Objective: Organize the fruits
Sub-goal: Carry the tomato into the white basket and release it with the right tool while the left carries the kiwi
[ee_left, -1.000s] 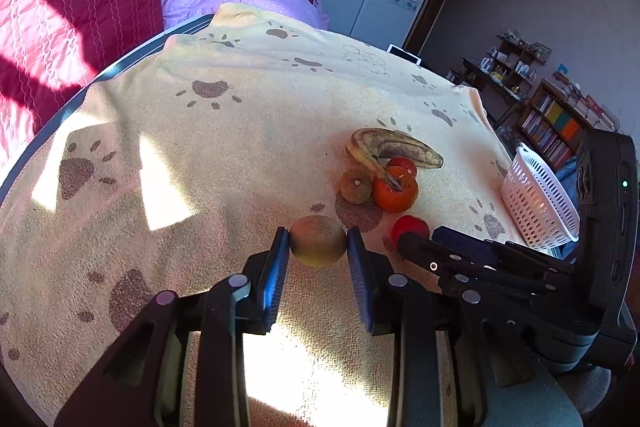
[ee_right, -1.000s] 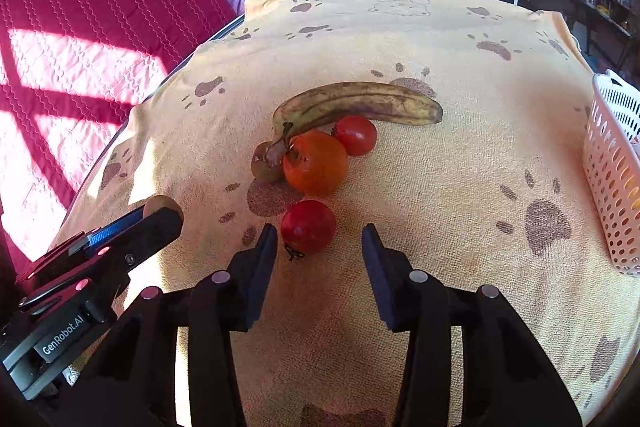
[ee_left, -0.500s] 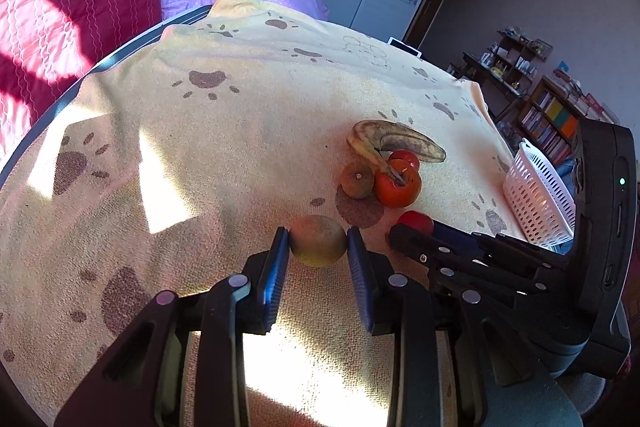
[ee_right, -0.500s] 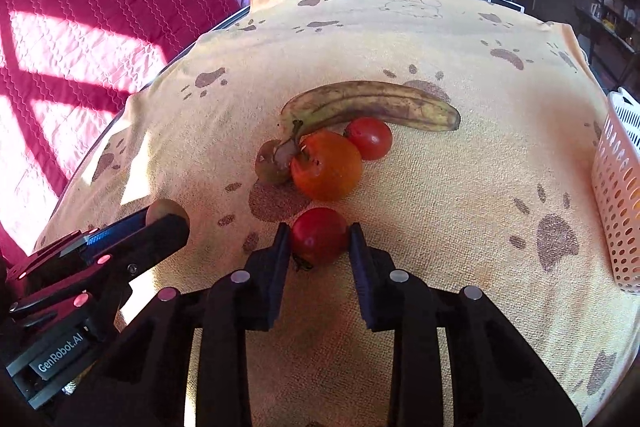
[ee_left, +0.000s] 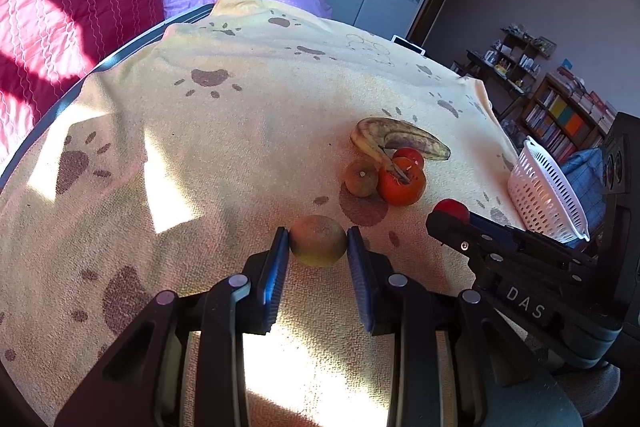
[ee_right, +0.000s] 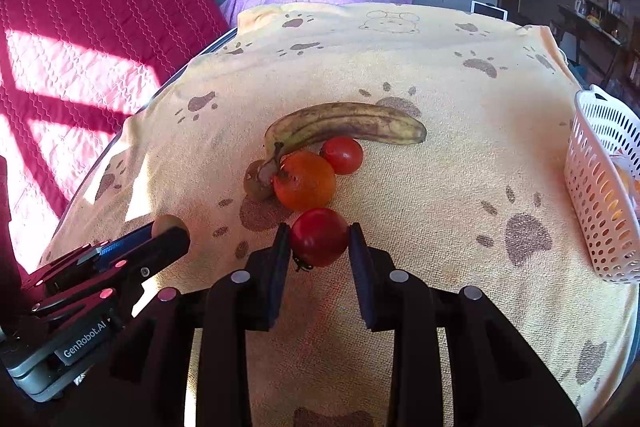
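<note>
Gripping a yellow-green fruit (ee_left: 318, 241), the left gripper (ee_left: 317, 247) sits well left of the basket (ee_left: 548, 199); pick-up appears under way, carrying next. From the right wrist, the right gripper (ee_right: 319, 245) clamps a red tomato (ee_right: 319, 237) left of that basket, which shows something orange inside, unidentifiable.

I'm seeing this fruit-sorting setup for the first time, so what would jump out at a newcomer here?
Both grippers hold fruit at once: the left gripper clamps a yellow-green round fruit and the right gripper a red tomato, low on the paw-print towel. Just beyond lies a cluster: a browned banana over an orange fruit. A white basket waits at the right edge.
</note>
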`<state>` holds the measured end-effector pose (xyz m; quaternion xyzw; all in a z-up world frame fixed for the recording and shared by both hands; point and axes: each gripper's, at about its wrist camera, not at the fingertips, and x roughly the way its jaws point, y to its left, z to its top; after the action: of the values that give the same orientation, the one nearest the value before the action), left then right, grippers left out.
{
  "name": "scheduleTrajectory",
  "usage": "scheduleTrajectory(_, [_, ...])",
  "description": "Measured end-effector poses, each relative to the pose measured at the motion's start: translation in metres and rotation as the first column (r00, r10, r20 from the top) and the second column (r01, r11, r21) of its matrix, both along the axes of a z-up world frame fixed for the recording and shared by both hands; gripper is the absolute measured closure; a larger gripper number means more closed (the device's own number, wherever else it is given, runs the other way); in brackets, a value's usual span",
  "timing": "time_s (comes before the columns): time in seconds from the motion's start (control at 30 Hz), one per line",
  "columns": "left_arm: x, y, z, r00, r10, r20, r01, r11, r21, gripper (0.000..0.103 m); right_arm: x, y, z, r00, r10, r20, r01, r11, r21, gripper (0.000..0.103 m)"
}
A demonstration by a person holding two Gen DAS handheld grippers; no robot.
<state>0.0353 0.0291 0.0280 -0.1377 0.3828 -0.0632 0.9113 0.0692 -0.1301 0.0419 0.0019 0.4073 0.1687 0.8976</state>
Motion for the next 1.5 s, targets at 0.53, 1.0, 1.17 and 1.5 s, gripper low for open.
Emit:
scheduleTrajectory(0.53, [0.001, -0.011, 0.002, 1.0, -0.014, -0.003, 0.014, 0.998, 0.068, 0.073, -0.005, -0.029, 0.016, 0.996, -0.077, 0.044, 0.075, 0.997, 0.036, 0.073])
scheduleTrajectory(1.0, [0.007, -0.042, 0.021, 0.996, -0.082, 0.019, 0.079, 0.99, 0.121, 0.073, -0.017, -0.08, 0.037, 0.978, -0.183, 0.099, 0.173, 0.979, 0.106, 0.073])
scheduleTrajectory(1.17, [0.009, -0.059, 0.032, 0.992, -0.119, 0.047, 0.112, 0.984, 0.138, 0.073, -0.023, -0.1, 0.047, 0.967, -0.224, 0.123, 0.207, 0.969, 0.137, 0.073])
scheduleTrajectory(1.5, [0.015, -0.092, 0.043, 0.981, -0.182, 0.066, 0.168, 0.97, 0.173, 0.073, -0.031, -0.149, 0.061, 0.929, -0.335, 0.155, 0.303, 0.932, 0.197, 0.072])
